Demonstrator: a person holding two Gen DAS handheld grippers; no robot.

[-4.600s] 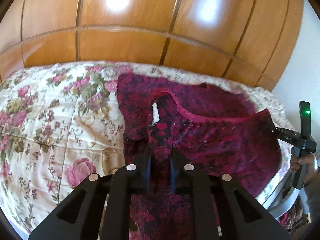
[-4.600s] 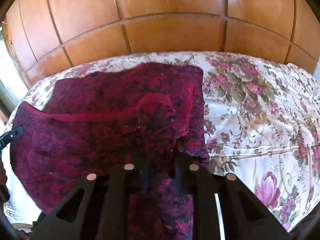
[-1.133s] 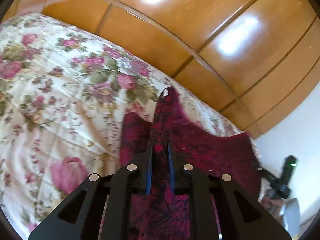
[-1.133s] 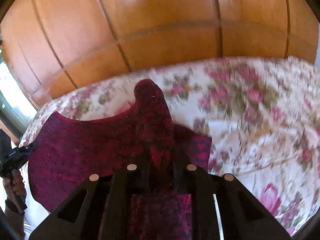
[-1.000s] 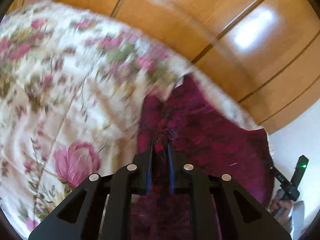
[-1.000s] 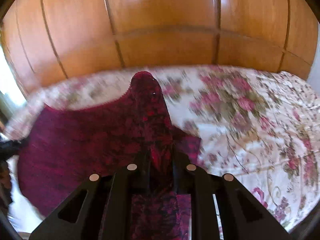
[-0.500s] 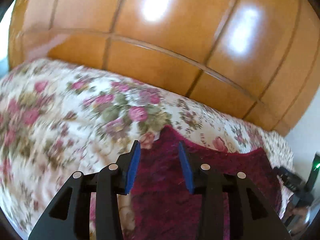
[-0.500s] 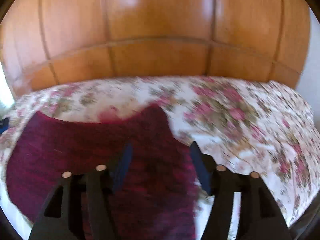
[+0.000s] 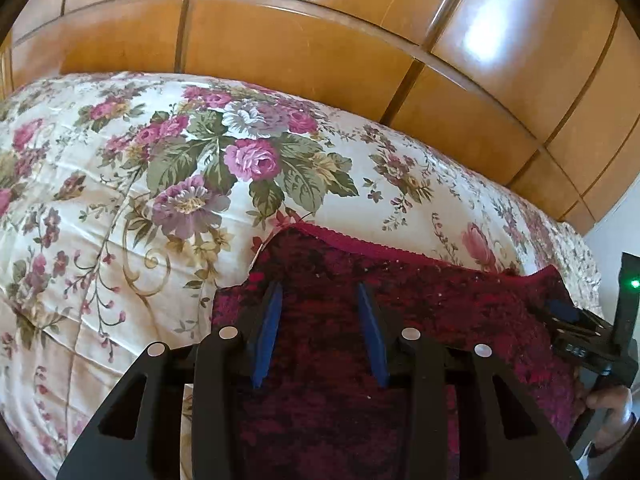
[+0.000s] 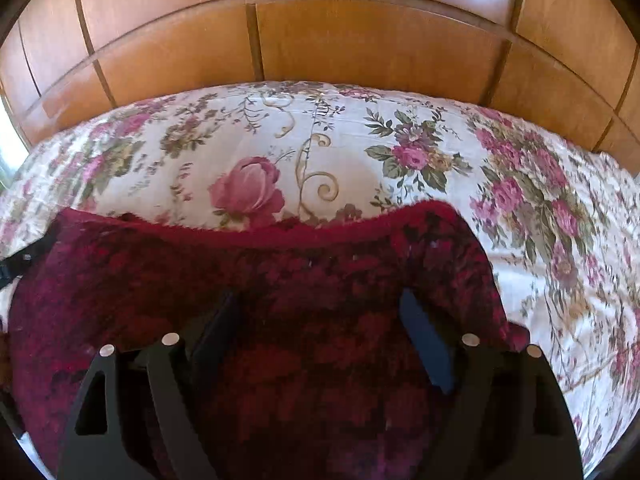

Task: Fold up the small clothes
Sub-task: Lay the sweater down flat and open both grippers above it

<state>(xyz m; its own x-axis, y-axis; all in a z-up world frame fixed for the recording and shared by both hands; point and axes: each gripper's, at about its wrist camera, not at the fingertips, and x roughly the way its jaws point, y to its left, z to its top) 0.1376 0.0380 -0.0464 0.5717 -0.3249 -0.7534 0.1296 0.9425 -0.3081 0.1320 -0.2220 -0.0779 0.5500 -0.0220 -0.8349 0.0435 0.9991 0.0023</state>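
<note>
Jaws of both grippers spread apart, empty, above the crimson garment (image 9: 420, 304) on the bedspread (image 9: 120, 200).

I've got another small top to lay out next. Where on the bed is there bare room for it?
The floral quilt is bare left of the dark red patterned garment, and in a strip between it and the wooden panelled wall. The near edge is crowded: garment, open left gripper, open right gripper.

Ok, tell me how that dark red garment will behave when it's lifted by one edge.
Probably floppy: the dark red garment lies limp, following the floral bedspread. Its fuzzy knit surface likely grips rather than slips. Looks thick, so probably some weight; it would likely sag between the left tool and right tool.
</note>
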